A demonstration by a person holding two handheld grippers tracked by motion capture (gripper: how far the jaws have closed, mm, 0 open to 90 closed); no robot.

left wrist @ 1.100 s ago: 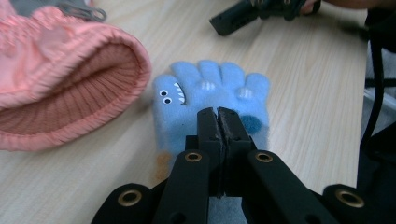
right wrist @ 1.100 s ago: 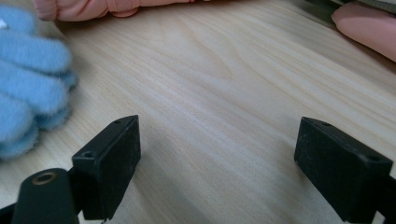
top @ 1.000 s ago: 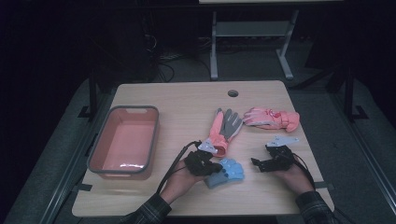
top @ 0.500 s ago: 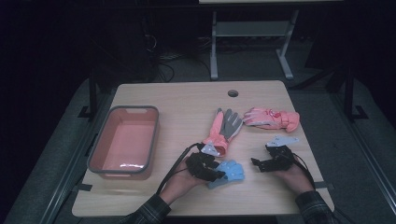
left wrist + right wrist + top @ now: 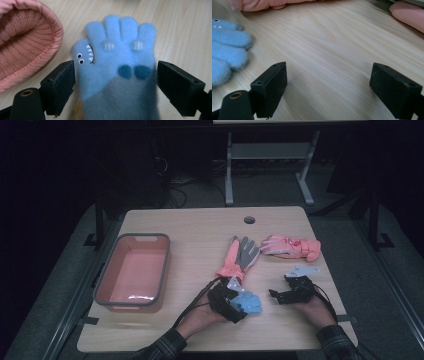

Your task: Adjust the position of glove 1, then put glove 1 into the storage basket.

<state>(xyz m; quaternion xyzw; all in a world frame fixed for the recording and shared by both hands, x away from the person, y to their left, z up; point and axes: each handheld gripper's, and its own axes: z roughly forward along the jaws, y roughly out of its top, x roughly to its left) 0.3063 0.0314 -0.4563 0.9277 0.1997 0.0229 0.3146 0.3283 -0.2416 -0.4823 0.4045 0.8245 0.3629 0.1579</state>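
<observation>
Blue glove [image 5: 117, 72]: lies flat on the table [image 5: 200, 227], fingers away from the left gripper, near the front edge and right of the middle; small monster face with white teeth on the thumb side; in the high view seen at [image 5: 247, 303], just ahead of the left hand

Left gripper [image 5: 116, 82]: jaws apart, just been opening, one on each side of the glove's palm; left pad just beside the fabric, right pad with a thin gap; not clamped

Orange cuff [image 5: 27, 40]: ribbed lining, rolled pink hem, just left of the blue glove and close to the left jaw; little room on that side

Orange and grey glove [image 5: 239, 256]: stretches from the left gripper toward the table's middle, fingers pointing away

Right gripper [image 5: 328, 87]: jaws wide apart over bare wood, nothing between them; blue glove's fingertips at its left, well clear of the jaw; seen in the high view at [image 5: 282, 295], right of the blue glove

Pink glove [image 5: 290, 247]: beyond the right gripper, near the right edge, apart from the orange and grey glove

Pink bin [image 5: 102, 285]: at the left side, close to the left and front edges, well apart from the gloves

Open room: bare wood between the two grippers, between bin and gloves, and across the far part around the round hole [image 5: 249, 219]
</observation>
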